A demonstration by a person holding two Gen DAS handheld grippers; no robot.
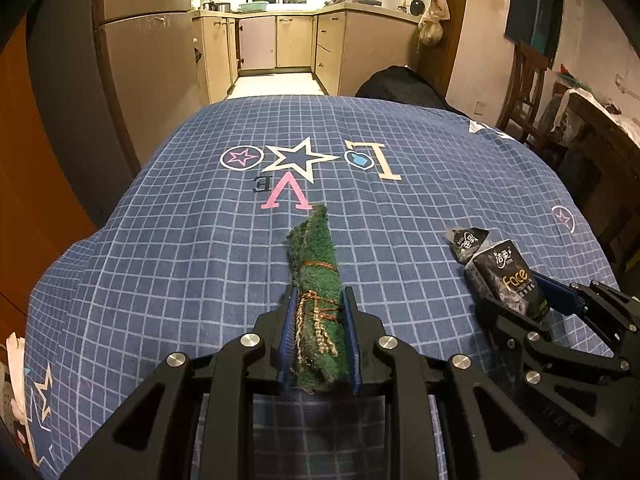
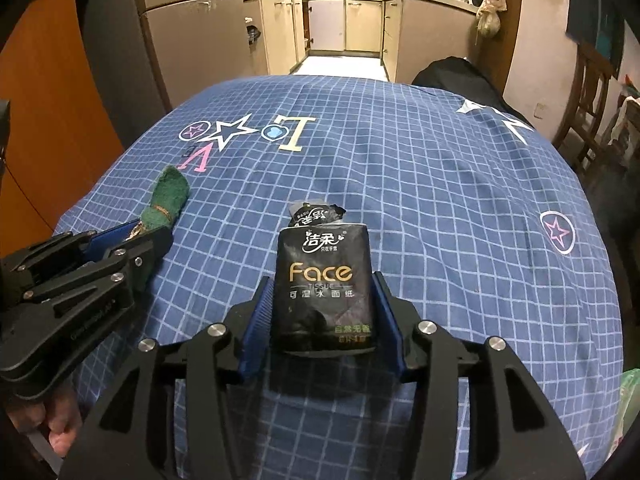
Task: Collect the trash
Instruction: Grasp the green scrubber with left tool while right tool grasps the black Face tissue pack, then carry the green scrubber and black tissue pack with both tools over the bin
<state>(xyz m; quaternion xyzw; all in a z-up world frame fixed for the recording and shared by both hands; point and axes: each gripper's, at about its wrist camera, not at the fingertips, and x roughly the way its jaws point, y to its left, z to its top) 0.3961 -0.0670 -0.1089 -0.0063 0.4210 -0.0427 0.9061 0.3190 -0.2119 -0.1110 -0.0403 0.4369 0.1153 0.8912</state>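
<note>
The left hand-held gripper (image 1: 318, 300) pinches a green scrubber (image 1: 316, 276) over the blue checked cloth (image 1: 180, 240) on the desk. To its right, the right hand-held gripper (image 2: 324, 284) pinches a black tissue pack (image 2: 322, 280), torn flap pointing far

Checked cloth (image 2: 420, 184) lies bare ahead and right; only the two grippers crowd each other.

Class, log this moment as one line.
left tongs: shut on green cloth | right tongs: around tissue pack | surface: checked cloth
</note>
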